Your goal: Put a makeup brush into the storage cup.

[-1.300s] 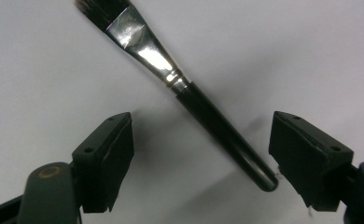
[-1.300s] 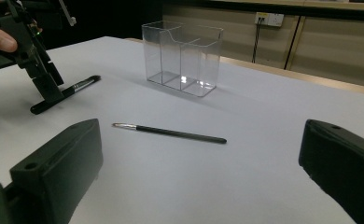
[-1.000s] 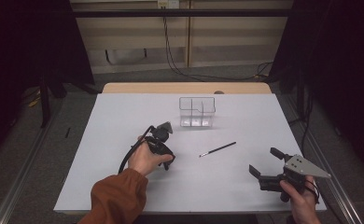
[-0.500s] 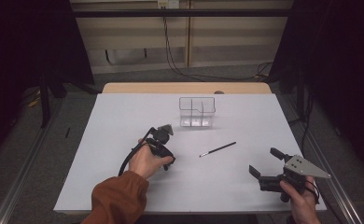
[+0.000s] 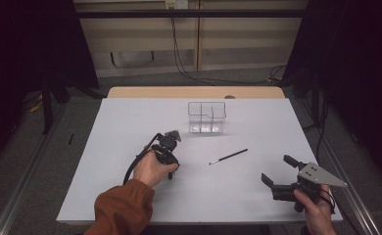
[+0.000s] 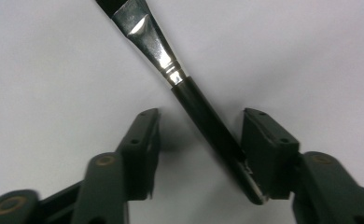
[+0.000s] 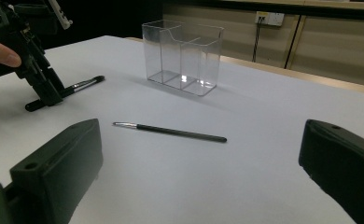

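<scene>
table: white sheet over top, bare wood strip at far edge | clear box: upright, far-centre, split into compartments | thin brush: flat, mid-table, near side of box, well apart from it | 2nd brush: black handle, metal collar, flat on sheet, left of centre

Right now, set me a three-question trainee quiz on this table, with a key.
1. True or false: the clear organizer holds a brush.
2. Which gripper has a brush between its jaws? A: left gripper. B: right gripper.
3. How many brushes lie on the white table?
Key: 1 false, it is empty. 2 A; its jaws have just been closing around the black-handled brush, and one pad is apart from it. 3 two, that one and the thin brush in the middle.
</scene>
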`<state>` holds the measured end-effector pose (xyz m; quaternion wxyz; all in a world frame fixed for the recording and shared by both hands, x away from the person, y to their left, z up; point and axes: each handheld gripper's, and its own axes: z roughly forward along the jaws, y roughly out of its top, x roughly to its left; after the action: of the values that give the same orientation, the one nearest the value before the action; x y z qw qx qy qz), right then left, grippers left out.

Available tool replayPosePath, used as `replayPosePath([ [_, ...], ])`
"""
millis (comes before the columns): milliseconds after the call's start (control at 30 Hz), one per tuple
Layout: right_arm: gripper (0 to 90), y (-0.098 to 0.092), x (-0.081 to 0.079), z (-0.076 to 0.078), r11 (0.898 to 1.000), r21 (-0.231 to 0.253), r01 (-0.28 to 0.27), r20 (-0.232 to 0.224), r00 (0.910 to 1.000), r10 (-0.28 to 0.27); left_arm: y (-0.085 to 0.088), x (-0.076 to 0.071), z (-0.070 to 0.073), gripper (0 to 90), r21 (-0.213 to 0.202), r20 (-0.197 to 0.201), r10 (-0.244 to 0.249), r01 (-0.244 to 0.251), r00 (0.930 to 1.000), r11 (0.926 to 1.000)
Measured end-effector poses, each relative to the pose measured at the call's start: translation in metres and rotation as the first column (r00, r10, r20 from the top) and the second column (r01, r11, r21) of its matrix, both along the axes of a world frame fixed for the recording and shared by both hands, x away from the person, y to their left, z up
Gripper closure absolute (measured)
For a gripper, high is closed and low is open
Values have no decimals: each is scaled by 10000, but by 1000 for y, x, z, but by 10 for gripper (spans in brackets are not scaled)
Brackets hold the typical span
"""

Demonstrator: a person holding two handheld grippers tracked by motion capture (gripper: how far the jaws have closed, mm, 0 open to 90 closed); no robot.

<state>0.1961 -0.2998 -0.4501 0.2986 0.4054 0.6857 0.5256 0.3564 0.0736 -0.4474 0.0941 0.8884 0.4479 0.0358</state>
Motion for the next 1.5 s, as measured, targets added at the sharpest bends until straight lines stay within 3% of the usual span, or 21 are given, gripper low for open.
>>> replayPosePath([
  [233,0,0,0,0,10000,10,-27,-11,10000,27,5,2,1,641,-96,-11,-72,72,10000,9999],
  [567,0,0,0,0,10000,-3,-28,-14,10000,28,6,1,1,687,-26,115,-418,418,9991,9991],
  [667,0,0,0,0,10000,-2,-26,-35,10000,26,5,0,1,791,-109,81,-549,550,9985,9984],
  [867,0,0,0,0,10000,-8,-30,-31,10000,30,5,2,1,796,-112,-49,-707,706,9975,9974],
  [1000,0,0,0,0,10000,-10,-29,-48,10000,29,9,1,1,796,-401,38,-678,679,9977,9969],
  [1033,0,0,0,0,10000,-16,-25,-44,10000,25,14,-1,1,796,-704,158,-630,640,9979,9955],
  [1067,0,0,0,0,10000,-16,-25,-44,10000,25,14,-1,1,796,-704,158,-630,640,9979,9955],
  [1167,0,0,1,0,10000,-11,-26,-50,10000,26,20,0,0,797,-1214,151,-474,489,9988,9914],
  [1500,0,1,1,-1,10000,-30,-40,-47,10000,39,27,-5,-2,797,-1856,594,-429,533,9973,9812],
])
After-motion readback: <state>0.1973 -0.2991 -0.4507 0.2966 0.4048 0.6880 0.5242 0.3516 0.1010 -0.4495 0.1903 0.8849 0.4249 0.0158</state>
